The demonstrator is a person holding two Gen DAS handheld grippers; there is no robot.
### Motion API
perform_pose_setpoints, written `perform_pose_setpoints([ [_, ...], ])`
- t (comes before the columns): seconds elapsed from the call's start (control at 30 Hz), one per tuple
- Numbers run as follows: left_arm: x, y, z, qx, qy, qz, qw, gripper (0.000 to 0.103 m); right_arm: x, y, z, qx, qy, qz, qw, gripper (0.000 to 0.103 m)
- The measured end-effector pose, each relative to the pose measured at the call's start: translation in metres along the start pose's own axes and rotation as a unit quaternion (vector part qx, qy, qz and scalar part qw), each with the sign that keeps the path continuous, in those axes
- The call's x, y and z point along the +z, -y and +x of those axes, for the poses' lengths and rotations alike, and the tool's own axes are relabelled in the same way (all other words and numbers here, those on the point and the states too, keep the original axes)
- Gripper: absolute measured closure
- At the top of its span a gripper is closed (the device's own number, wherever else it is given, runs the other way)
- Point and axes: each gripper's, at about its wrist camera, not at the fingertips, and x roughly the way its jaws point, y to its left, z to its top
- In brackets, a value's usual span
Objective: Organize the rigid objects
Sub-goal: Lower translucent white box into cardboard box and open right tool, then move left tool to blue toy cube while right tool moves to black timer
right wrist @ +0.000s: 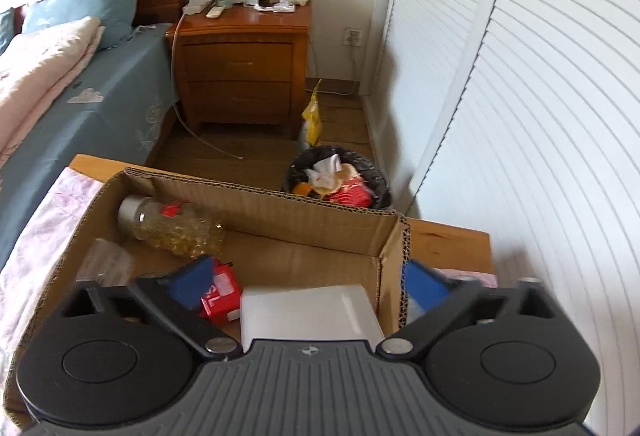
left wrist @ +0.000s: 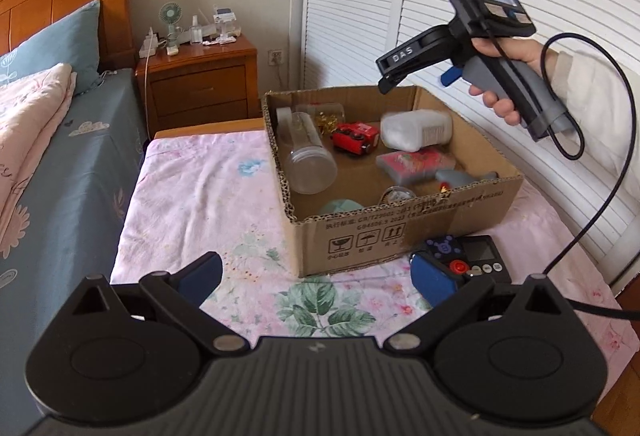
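Note:
A cardboard box stands on the pink floral cloth and holds a clear jar, a red toy car, a white plastic container, a red packet and a bottle of yellow beads. My left gripper is open and empty, low over the cloth in front of the box. A black device with a blue cover and red button lies beside its right finger. My right gripper is open and empty, held above the box's far right part; it also shows in the left wrist view.
A bed with blue sheet runs along the left. A wooden nightstand with a fan and small items stands behind. A black bin of rubbish sits on the floor behind the box. White louvred doors line the right.

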Motion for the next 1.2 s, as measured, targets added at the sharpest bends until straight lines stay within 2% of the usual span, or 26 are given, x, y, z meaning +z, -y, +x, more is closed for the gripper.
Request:
perform_pose_setpoints([
  [0.3,-0.003,0.006,-0.004,-0.007,0.000,0.002,1.0000,0.003,-0.015,0.001,-0.030,-0.019,0.006,0.009,1.000,0.000],
  [0.47,-0.006,0.009,-0.007,-0.001,-0.004,0.000,1.0000,0.003,-0.036,-0.001,-0.056,-0.025,0.009,0.016,1.000,0.000],
  [0.6,-0.007,0.011,-0.008,-0.005,-0.011,-0.008,0.9999,0.002,-0.065,-0.003,-0.082,-0.013,0.029,0.023,0.999,0.000],
  [0.77,-0.009,0.019,-0.008,0.005,-0.009,0.009,0.9999,0.001,-0.108,-0.006,-0.111,-0.013,0.042,0.055,0.998,0.000],
  [0.87,-0.011,0.021,-0.007,0.011,-0.008,0.017,0.9998,0.001,-0.139,-0.010,-0.122,0.001,0.045,0.081,0.996,0.000],
  [1.03,-0.012,0.021,-0.004,0.016,-0.009,0.022,0.9996,0.001,-0.184,-0.013,-0.110,-0.006,0.010,0.110,0.994,0.000],
  [1.2,-0.013,0.020,-0.003,0.020,-0.006,0.019,0.9996,0.001,-0.207,-0.006,-0.083,-0.014,-0.031,0.147,0.989,0.000],
])
